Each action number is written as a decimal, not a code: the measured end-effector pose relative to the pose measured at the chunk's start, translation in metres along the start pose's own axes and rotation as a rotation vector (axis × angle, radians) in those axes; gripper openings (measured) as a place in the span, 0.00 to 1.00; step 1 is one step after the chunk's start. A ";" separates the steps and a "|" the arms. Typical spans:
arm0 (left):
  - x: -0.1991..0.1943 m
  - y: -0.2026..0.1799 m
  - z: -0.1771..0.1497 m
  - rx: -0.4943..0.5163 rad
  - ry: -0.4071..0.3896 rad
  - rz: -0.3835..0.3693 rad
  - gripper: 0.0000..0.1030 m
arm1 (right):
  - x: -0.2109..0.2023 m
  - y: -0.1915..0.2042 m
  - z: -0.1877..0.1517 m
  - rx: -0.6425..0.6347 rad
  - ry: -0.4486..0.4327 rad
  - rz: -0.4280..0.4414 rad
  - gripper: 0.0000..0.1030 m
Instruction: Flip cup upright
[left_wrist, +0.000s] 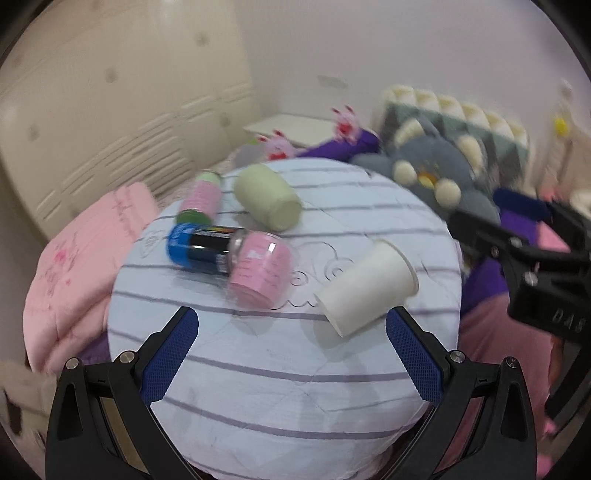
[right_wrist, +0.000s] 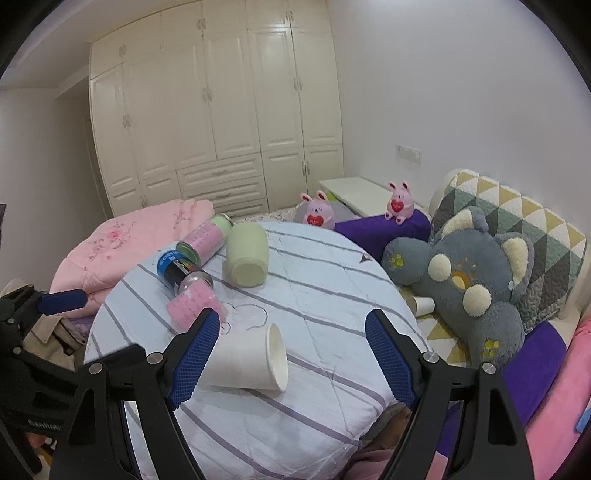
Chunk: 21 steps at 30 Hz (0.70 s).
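Observation:
A white paper cup lies on its side on the round table with the striped cloth. In the right wrist view the cup has its mouth toward the right. My left gripper is open and empty, with the cup just ahead of its right finger. My right gripper is open and empty; the cup lies between its fingers, close to the left one. The right gripper also shows at the right edge of the left wrist view.
On the table lie a pink cup, a blue-and-black can, a pale green cup and a pink-and-green can. A pink quilt lies left, a grey plush toy right.

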<state>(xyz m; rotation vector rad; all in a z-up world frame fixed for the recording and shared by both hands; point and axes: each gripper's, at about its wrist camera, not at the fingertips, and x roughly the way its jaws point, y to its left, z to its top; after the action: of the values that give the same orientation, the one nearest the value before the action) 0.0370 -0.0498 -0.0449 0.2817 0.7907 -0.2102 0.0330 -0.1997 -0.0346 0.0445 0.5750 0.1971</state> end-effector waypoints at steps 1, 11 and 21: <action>0.004 -0.003 0.002 0.030 0.014 -0.009 1.00 | 0.003 -0.003 -0.001 0.005 0.011 0.000 0.80; 0.064 -0.050 0.020 0.320 0.170 -0.099 1.00 | 0.040 -0.028 -0.009 0.053 0.100 0.036 0.80; 0.110 -0.071 0.029 0.408 0.301 -0.191 1.00 | 0.072 -0.047 -0.011 0.087 0.157 0.071 0.80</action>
<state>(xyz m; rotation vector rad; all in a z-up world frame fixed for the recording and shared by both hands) 0.1108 -0.1347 -0.1169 0.6335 1.0722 -0.5201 0.0941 -0.2320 -0.0874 0.1348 0.7392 0.2463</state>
